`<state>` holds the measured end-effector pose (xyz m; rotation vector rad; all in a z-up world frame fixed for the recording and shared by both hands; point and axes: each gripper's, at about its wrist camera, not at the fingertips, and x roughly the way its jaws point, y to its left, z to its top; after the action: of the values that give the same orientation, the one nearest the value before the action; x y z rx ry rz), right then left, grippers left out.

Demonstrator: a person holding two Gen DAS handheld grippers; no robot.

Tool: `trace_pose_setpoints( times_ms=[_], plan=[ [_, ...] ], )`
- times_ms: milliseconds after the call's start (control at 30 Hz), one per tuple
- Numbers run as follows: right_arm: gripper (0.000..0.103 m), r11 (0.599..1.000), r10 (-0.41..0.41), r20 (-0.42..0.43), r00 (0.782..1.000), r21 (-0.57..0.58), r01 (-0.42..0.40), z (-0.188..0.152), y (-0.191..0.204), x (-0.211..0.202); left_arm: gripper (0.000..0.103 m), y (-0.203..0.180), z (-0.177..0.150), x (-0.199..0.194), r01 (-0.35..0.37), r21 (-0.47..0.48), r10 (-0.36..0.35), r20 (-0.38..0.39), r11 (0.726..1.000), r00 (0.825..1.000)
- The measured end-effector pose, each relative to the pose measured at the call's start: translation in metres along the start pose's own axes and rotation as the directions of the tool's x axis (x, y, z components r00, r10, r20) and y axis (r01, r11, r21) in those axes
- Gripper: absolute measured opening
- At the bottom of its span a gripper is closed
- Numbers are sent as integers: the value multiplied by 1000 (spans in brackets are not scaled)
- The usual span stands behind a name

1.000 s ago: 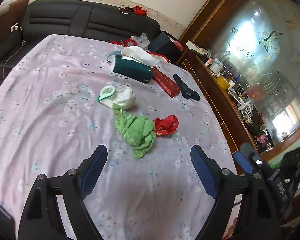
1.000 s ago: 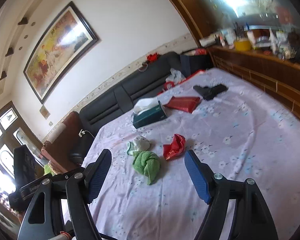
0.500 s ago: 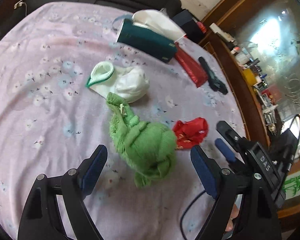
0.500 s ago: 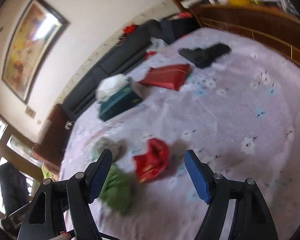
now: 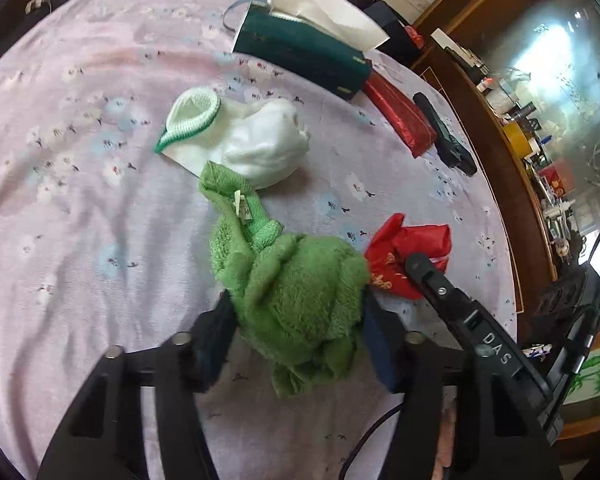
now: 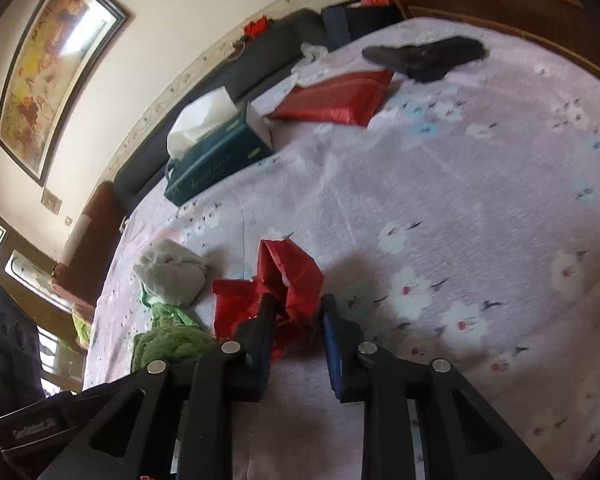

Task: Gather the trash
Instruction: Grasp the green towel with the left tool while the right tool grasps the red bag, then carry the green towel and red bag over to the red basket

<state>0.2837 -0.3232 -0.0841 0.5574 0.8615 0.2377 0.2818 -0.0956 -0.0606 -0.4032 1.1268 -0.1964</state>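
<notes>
On the round table with the lilac flowered cloth [image 5: 80, 184], both hand-held grippers are down at the clutter in the middle. The left gripper [image 5: 296, 332] has its jaws just drawn in around the crumpled green towel [image 5: 296, 288], and the fluffy bulk fills the gap between the two blue pads, bulging above them; the pads press into its sides, so that one is pinched. A small tag sticks up from the towel's twisted end, which points away toward the white sock with the green cuff [image 5: 240, 144] lying just beyond it.

Over on the other side, the right gripper [image 6: 296, 320] has also just closed its jaws, and the crumpled red wrapper [image 6: 288, 280] sits squeezed between its fingertips, its torn top standing up above them. In the left wrist view that same red wrapper [image 5: 410, 254] lies just beside the towel, with the right gripper's black finger [image 5: 424, 276] laid over it.

Further back, a dark green tissue box [image 6: 216, 160] with a white tissue poking out sits near the table's far edge, a flat red packet [image 6: 336, 98] next to it, and a black object [image 6: 424, 56] beyond that. A dark sofa [image 6: 268, 52] runs along the wall behind, under a framed painting [image 6: 56, 64].
</notes>
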Motion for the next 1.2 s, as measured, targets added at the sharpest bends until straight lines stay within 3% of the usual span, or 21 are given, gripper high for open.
trace_pose_setpoints(
  times_ms=[100,233,367,467,600,733,800,933,1200],
  plan=[
    [16,1000,23,26,999,6,-23,0,-6,-11,41,0,-10,-18,11,28,-11,2,1000,1000],
    [15,998,56,76,996,20,-57,3,-3,-39,39,5,-38,-62,61,55,-64,42,997,997],
    [15,996,50,162,986,-81,-37,-18,26,-106,39,0,-80,-114,115,115,-128,116,987,985],
    [15,992,59,219,974,-120,-33,-54,38,-166,40,-10,-119,-149,138,176,-169,173,975,970],
    [15,993,69,307,949,-117,-34,-102,35,-248,40,-32,-164,-184,138,289,-209,230,947,951],
    [15,993,48,420,906,-120,4,-148,32,-330,40,-57,-194,-210,197,372,-294,227,907,929],
    [15,993,28,447,894,-115,27,-159,31,-353,40,-72,-209,-221,203,423,-325,240,883,915],
    [15,993,-21,494,869,-93,77,-191,23,-396,40,-90,-230,-233,222,472,-358,221,853,907],
    [15,996,-43,540,841,-45,80,-228,14,-431,40,-101,-253,-246,225,512,-378,217,829,900]
  ],
)
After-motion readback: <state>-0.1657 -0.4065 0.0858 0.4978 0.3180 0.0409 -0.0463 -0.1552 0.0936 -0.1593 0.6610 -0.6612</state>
